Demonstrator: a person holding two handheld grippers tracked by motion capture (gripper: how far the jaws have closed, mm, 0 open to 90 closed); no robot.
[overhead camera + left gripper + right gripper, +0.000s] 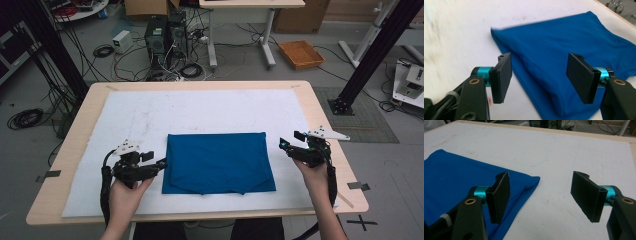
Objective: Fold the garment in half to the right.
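A blue cloth (217, 162), folded into a rough rectangle, lies flat on the white mat (200, 112) near the table's front. My left gripper (156, 160) hovers just off the cloth's left edge, held in a hand. In the left gripper view its jaws (539, 63) stand wide apart, with the blue cloth (554, 47) spread on the mat beyond and below them and nothing pressed between the pads. My right gripper (291, 140) sits a little right of the cloth's far right corner. It (541, 178) is open too, over bare mat, with the cloth's corner (529, 181) beside its left pad.
The mat covers most of a wooden table, whose bare rim (327, 125) runs close to my right hand. Behind the table the floor holds computer towers (165, 32), loose cables, an orange basket (301, 53) and black frame posts (372, 55).
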